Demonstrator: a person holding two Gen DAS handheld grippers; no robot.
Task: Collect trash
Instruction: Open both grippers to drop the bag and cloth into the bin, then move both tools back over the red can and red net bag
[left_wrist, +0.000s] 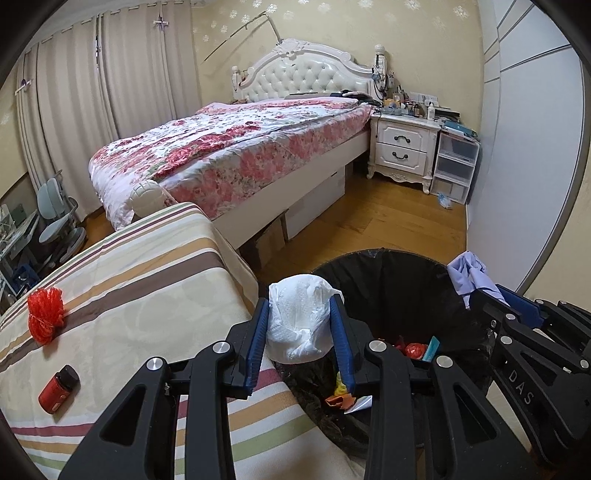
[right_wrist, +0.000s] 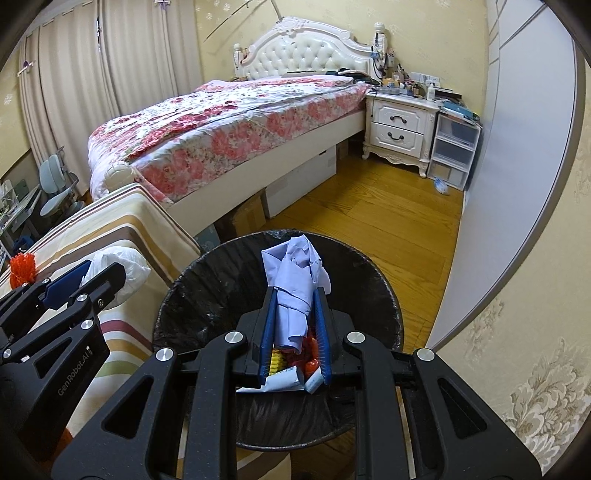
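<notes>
The left gripper clamps a white crumpled tissue at centre frame; the right gripper pinches pale blue paper. Both sit over the black-lined bin.

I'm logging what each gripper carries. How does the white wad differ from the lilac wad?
The white wad is puffy, quilted tissue; the lilac wad is smooth, creased paper. The left gripper holds the white one with wider-set fingers, at the bin's edge by the striped cover; the right gripper pinches the lilac one narrowly, over the bin's middle. Both are crumpled and gripped.
</notes>
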